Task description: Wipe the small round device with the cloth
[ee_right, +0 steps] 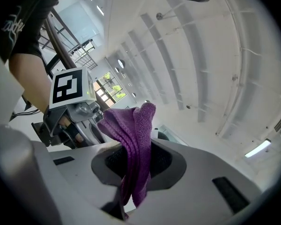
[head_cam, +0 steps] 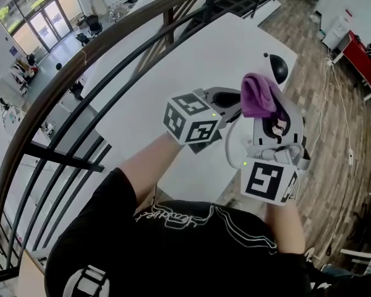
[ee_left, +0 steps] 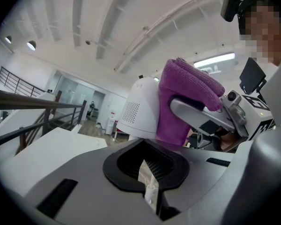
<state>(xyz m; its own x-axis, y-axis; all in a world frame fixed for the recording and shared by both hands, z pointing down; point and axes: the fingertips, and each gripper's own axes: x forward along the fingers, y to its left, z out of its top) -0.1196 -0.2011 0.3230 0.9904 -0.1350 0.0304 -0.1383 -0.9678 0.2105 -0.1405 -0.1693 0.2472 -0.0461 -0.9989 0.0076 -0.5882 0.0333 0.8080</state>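
The small round device (head_cam: 277, 67), white with a black dome, stands near the far right edge of the white table (head_cam: 191, 48). In the left gripper view the device (ee_left: 138, 109) is a white rounded body with a dotted grille. My right gripper (head_cam: 264, 113) is shut on the purple cloth (head_cam: 258, 94) and holds it up just short of the device. The right gripper view shows the cloth (ee_right: 136, 144) hanging folded out of the right gripper (ee_right: 126, 196). My left gripper (head_cam: 235, 104) is shut beside the cloth. In its own view the left gripper (ee_left: 152, 191) shows only a small pale scrap at the seam.
A curved dark railing (head_cam: 80, 73) runs along the left of the table, with a lower floor beyond it. Wooden flooring (head_cam: 334, 135) lies to the right, with a red cabinet (head_cam: 358, 51) and white cables further off.
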